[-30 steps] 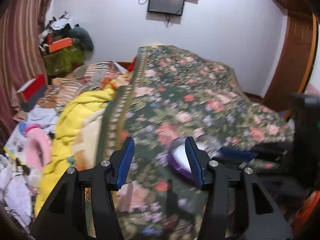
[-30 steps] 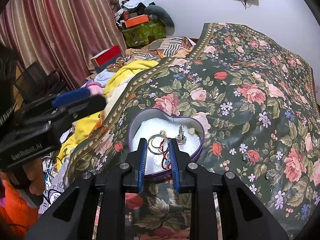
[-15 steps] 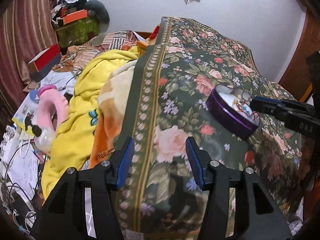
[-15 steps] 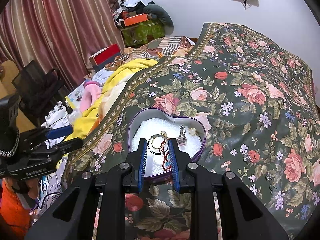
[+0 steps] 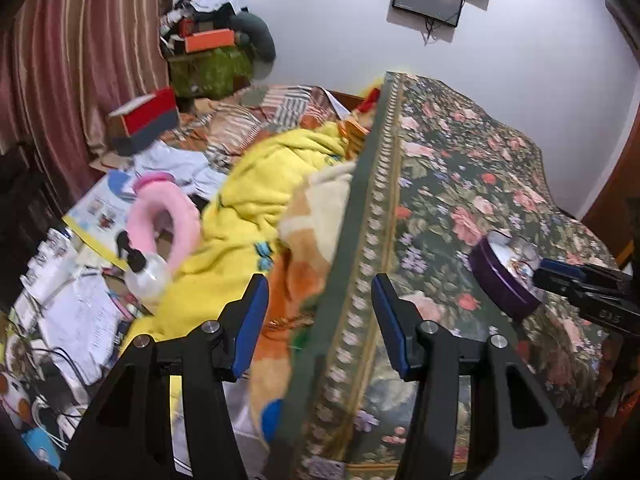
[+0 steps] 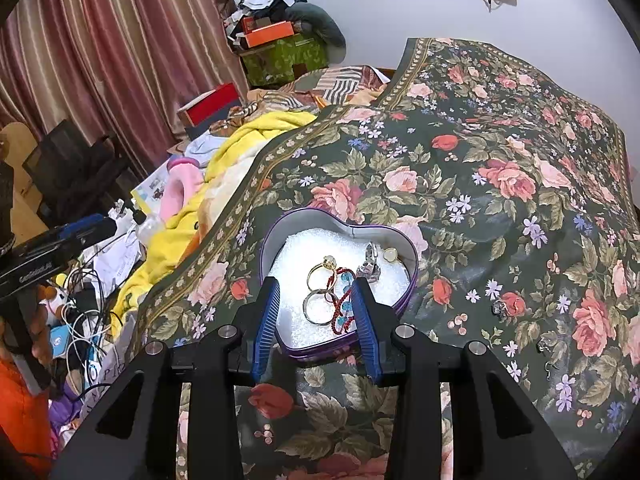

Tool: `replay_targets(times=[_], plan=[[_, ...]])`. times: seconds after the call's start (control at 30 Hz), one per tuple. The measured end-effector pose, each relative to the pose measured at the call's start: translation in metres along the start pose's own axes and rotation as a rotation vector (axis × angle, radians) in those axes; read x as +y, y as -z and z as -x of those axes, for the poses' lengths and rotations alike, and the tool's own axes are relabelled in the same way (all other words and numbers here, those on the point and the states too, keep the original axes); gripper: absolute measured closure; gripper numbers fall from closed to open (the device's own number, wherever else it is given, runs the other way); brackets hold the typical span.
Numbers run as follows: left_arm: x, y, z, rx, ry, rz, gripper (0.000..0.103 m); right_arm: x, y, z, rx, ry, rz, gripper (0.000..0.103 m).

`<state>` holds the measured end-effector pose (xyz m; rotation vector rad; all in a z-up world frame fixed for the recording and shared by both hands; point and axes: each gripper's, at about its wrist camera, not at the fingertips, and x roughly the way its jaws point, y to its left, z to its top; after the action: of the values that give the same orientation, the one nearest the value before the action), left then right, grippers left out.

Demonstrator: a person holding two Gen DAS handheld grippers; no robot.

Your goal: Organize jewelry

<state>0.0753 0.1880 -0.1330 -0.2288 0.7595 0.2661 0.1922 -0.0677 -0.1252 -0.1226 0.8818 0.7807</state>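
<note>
In heart-shaped tin (image 6: 404,300): metal rings (image 6: 320,288), red cord.

Left claw (image 5: 316,318) and right claw (image 6: 316,312) both gape.

Right tongs (image 6: 316,308): spread apart now, where a second ago the blue fingers sat nearly together; they straddle the near rim of the heart-shaped tin (image 6: 404,292).
Left tongs (image 5: 316,320): pulled back to the left, off the tin, now over the floral bedspread's (image 5: 460,184) border and the yellow blanket (image 5: 248,208).
Tin in left view: slid to the far right edge.
</note>
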Motion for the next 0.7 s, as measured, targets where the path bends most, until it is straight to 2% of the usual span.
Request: replay_targets(times=[0.07,0.33,0.4,0.53,0.7], plan=[[0.007,0.002,-0.008,0.022,-0.018,0.005,0.051,-0.001,0.000,0.004,-0.009,-0.001,-0.006,0.069],[0.035,0.031,-0.070,0.190,-0.055,0.088,0.051,-0.005,-0.001,0.013,-0.032,0.001,-0.028,0.066],[0.038,0.036,-0.080,0.210,-0.048,0.103,0.057,-0.006,-0.002,0.013,-0.032,0.006,-0.030,0.066],[0.042,0.044,-0.096,0.249,-0.006,0.133,0.057,-0.006,-0.002,0.011,-0.028,0.013,-0.030,0.066],[0.036,0.047,-0.105,0.255,-0.009,0.111,0.057,-0.004,-0.001,0.009,-0.022,0.021,-0.018,0.066]])
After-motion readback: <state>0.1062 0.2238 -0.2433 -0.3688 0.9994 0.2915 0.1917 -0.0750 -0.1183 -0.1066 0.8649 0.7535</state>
